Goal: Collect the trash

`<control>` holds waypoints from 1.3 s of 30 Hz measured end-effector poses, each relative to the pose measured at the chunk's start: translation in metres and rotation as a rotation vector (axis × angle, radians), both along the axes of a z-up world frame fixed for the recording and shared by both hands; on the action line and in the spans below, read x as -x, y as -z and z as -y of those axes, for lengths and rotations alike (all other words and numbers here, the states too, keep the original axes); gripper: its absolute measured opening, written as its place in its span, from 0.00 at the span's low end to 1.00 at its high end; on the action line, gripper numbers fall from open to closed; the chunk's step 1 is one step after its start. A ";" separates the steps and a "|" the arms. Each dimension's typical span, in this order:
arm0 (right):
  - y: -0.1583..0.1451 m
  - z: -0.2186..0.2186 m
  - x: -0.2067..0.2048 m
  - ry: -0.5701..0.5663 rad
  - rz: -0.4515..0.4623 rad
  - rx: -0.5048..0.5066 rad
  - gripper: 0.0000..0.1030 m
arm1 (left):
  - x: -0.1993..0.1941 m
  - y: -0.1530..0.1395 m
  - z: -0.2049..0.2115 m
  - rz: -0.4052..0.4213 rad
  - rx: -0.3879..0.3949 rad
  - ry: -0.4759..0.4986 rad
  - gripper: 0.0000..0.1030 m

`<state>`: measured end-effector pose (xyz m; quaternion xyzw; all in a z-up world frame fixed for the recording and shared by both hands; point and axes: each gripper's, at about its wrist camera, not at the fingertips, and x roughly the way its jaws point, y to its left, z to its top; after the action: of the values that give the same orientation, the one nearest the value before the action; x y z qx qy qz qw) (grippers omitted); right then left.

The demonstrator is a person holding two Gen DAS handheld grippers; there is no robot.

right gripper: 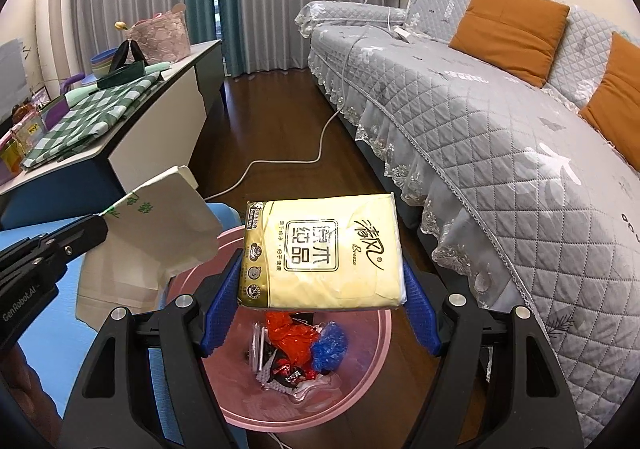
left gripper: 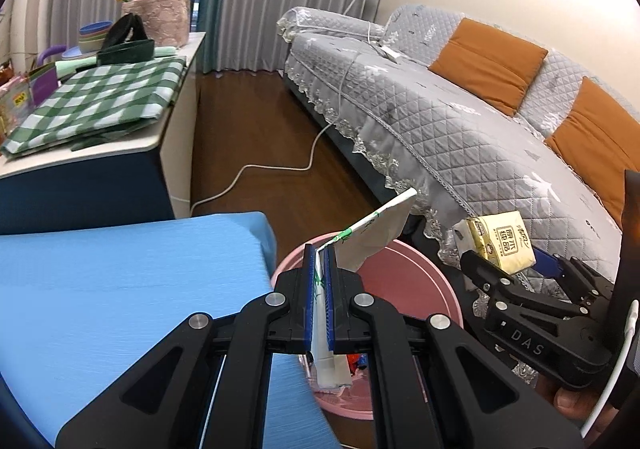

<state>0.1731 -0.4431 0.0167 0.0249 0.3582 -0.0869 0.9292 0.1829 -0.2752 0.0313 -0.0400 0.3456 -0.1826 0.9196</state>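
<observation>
Trash here is two pieces, both already carried, and both hang over the pink bin on the wooden floor. The right tool has its blue pads pressed on the short sides of a yellow tissue pack, which sits flat and broad across the centre of the right wrist view. Directly beneath it in that frame, the bin's open mouth shows red, blue and clear wrappers at the bottom. So this pack seems placed for a straight drop.

The left tool is clamped tight on a white paper wrapper with green print. The wrapper's long axis runs up and to the right from the pads in the left wrist view, toward the sofa. Its loose end reaches out over the bin's rim, while the tool itself sits at the bin's left edge, beside the blue cushion. In the right wrist view the same wrapper hangs at middle left, over the near-left rim.

By my reading, the right hand is better centred over the bin. The left would need to go a little further right before letting go.
</observation>
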 end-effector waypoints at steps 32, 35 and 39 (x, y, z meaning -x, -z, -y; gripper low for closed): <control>-0.053 -0.011 0.022 -0.053 0.105 -0.067 0.92 | 0.032 -0.030 -0.035 0.023 0.018 -0.002 0.56; -0.077 -0.023 0.039 -0.090 0.151 -0.086 0.95 | 0.046 -0.044 -0.049 0.047 0.025 -0.012 0.62; -0.109 -0.042 0.063 -0.141 0.210 -0.092 0.95 | 0.065 -0.057 -0.067 0.072 0.036 -0.020 0.66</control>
<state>0.1098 -0.4008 0.1254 0.0513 0.2636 -0.0018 0.9633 0.1183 -0.2078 0.0885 -0.0531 0.3084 -0.1809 0.9324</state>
